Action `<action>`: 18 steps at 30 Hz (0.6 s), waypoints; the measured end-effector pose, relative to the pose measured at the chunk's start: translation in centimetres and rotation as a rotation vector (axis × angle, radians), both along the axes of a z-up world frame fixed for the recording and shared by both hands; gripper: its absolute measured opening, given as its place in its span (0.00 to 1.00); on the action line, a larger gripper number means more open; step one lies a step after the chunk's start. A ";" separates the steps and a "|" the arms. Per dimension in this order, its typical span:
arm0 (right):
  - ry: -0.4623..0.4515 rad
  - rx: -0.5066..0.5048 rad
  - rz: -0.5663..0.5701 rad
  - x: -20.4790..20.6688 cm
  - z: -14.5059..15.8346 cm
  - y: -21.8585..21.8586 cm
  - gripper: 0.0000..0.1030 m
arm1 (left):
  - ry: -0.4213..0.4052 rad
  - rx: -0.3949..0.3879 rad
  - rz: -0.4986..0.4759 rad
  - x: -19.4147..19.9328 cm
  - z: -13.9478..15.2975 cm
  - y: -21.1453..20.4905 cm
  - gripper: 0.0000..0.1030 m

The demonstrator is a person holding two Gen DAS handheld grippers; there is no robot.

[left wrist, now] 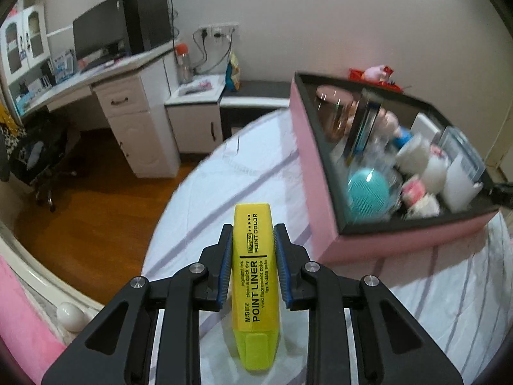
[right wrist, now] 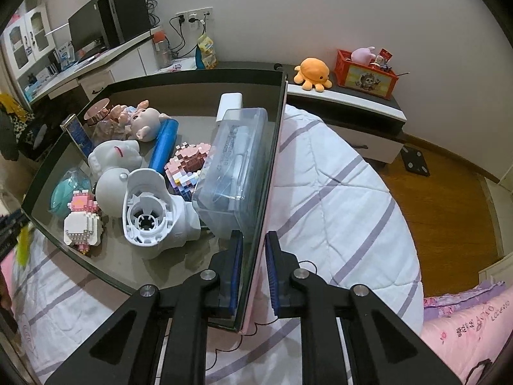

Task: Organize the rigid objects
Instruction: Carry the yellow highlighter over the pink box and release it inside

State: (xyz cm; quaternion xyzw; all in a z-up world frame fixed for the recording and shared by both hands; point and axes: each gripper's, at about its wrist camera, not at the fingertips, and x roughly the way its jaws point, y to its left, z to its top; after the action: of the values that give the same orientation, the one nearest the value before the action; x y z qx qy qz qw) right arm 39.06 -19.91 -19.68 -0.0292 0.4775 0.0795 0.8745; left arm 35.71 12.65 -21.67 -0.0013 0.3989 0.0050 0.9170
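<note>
Yellow highlighter [left wrist: 255,276] is clamped in the left gripper [left wrist: 253,234] above the quilt [left wrist: 224,173]; the right gripper [right wrist: 253,240] pinches the box wall [right wrist: 256,240].

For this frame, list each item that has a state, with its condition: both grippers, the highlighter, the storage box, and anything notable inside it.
Left gripper: jaws shut on the highlighter.
Yellow plastic highlighter: capped, held clear of the bed.
Right gripper: jaws shut on the box wall.
Pink fabric storage box: open-topped, part filled, resting on the bed.
Clear plastic lidded case: closed, leaning on the box wall.
</note>
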 end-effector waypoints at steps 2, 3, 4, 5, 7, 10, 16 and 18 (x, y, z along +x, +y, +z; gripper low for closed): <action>0.001 0.001 0.002 0.0 0.0 -0.1 0.14 | -0.017 0.001 -0.005 -0.1 0.9 -0.4 0.24; 0.001 0.003 0.002 0.1 0.0 -0.2 0.14 | -0.031 0.000 -0.010 -0.2 1.5 -0.6 0.24; 0.001 0.004 0.003 0.1 0.0 -0.2 0.14 | -0.045 0.004 -0.012 -0.5 2.1 -0.8 0.24; 0.001 0.005 0.003 0.1 0.0 -0.2 0.14 | -0.053 0.010 -0.014 -0.7 2.6 -0.9 0.24; 0.001 0.004 0.004 0.1 -0.1 -0.3 0.14 | -0.087 0.016 -0.025 -1.4 4.0 -1.4 0.24; 0.001 0.003 0.007 0.1 -0.1 -0.2 0.14 | -0.131 0.002 -0.062 -2.0 6.2 -2.0 0.24; 0.000 0.006 0.006 0.1 -0.1 -0.2 0.14 | -0.178 -0.005 -0.118 -0.4 9.2 -5.5 0.24; -0.001 0.006 0.006 0.1 -0.1 -0.2 0.14 | -0.181 -0.030 -0.160 0.4 9.6 -6.8 0.24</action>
State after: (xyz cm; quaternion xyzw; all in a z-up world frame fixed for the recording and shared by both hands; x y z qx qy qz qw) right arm 39.17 -20.11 -19.77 -0.0281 0.4770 0.0834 0.8745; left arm 36.06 5.83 -12.06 0.0164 0.3133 -0.0745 0.9466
